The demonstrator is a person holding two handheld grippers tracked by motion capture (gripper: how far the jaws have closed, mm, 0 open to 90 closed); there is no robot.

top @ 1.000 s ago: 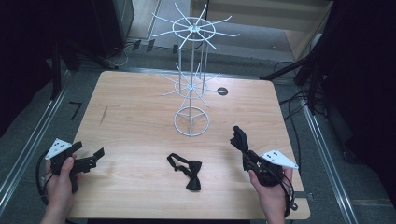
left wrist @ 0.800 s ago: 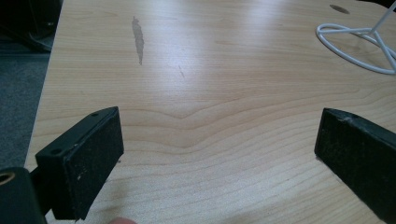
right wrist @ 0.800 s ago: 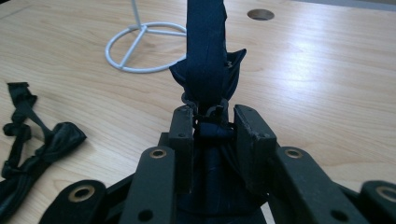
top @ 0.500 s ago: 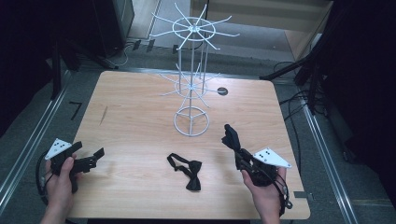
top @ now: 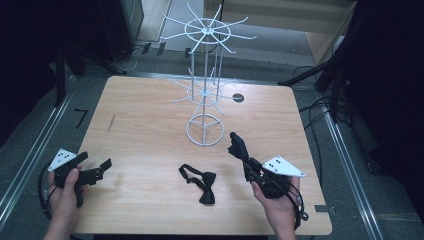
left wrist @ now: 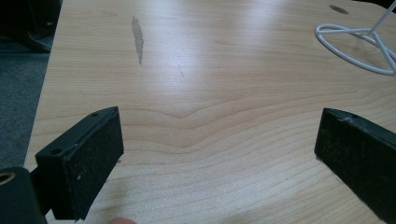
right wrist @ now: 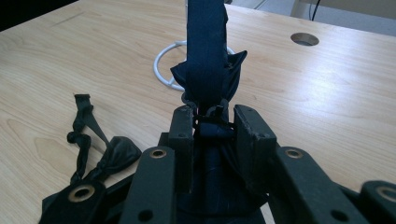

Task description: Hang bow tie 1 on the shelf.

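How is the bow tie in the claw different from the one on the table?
The held bow tie is navy blue and sticks up, pinched in the right claw. The loose bow tie looks black and lies flat on the table, with no claw touching it. The held one is off the wood; the loose one rests on it, strap spread out. Both are dark cloth bow ties.

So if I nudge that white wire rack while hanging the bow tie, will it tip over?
Possibly. The white wire rack stands tall on one thin pole over a small ring base, so it looks top-heavy. Its open wire build probably makes it light and easy to slide. The dark bow tie in the right gripper looks soft.
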